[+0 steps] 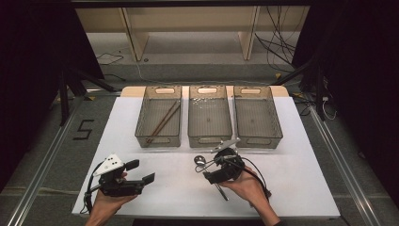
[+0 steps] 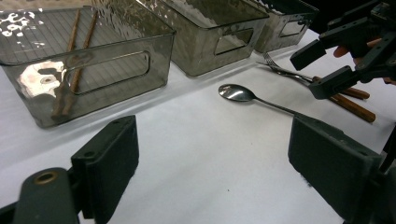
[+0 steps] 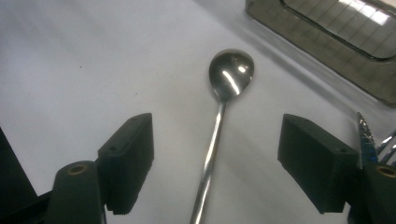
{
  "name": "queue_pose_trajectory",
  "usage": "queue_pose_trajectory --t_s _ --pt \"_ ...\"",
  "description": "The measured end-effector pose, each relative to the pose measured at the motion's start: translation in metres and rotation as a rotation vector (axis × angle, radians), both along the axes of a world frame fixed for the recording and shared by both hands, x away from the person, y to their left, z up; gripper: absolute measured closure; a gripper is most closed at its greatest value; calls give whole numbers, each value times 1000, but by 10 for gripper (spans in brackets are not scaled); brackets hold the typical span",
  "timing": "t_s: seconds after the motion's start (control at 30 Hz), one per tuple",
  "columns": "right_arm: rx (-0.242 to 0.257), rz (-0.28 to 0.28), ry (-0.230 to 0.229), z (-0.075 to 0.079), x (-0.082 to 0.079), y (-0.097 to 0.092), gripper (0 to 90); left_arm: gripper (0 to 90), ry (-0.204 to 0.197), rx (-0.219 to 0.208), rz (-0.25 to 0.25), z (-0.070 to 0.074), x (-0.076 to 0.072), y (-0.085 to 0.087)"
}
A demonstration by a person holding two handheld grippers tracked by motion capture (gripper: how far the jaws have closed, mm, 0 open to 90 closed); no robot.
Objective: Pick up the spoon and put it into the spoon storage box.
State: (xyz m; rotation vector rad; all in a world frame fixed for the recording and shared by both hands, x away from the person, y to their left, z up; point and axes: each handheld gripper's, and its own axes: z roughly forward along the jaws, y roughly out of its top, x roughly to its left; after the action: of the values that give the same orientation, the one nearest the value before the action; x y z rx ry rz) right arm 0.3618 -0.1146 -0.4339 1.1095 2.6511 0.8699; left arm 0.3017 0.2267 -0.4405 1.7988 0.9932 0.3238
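steel spoon (image 3: 219, 112) between wide-open right gripper (image 3: 217, 163) jaws, ungripped, bowl pointing away along them.

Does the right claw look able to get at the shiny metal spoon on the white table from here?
Probably yes. The right claw stands open with the shiny metal spoon lying between its jaws on the white table; nothing lies over the handle, though a metal fork sits close beside.

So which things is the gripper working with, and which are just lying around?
In the job:
- right gripper, open
- spoon, lying between its fingers

Just lying about:
- fork
- brown chopsticks on the table
- chopsticks in the left bin
- middle bin
- right bin
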Motion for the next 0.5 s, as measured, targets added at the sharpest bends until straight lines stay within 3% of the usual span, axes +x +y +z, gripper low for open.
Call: queue_pose_trajectory --t_s 0.2,0.5 --pt "-50 30 43 -3 7 11 372 160 -13 0 3 0 -3 0" --pt "-176 46 109 -17 19 24 524 160 -21 3 -2 -2 -3 0"
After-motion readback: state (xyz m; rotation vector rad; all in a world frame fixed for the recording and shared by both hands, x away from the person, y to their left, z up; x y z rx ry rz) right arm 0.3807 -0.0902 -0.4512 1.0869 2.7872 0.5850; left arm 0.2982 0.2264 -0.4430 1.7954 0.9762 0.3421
